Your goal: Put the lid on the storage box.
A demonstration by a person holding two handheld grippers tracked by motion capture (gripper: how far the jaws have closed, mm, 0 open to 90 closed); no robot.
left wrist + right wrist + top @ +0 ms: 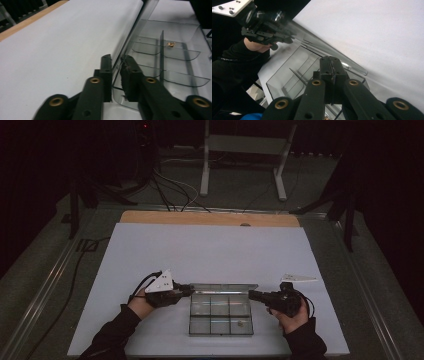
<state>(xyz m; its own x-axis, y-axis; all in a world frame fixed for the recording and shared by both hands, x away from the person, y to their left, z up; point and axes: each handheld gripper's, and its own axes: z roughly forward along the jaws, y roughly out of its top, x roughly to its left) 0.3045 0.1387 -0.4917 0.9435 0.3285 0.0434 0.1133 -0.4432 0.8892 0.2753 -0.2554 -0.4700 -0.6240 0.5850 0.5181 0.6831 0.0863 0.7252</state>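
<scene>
Straddling the raised lid (140, 23) of a clear compartment box (220, 312), the left claw (116, 65) has its jaws slightly parted, one on each side of the lid's near edge, with a thin gap showing between pads and plastic. At the box's right end, the right claw (331, 65) is closed tight, jaws pressed together with nothing seen between them, its tip just beside the box's rim. A small brass piece (171, 44) lies in one compartment; the box sits near the front edge of the white tabletop (210, 252). A grey three-cornered plate (298, 278) lies on the tabletop beyond the right hand (292, 317).
</scene>
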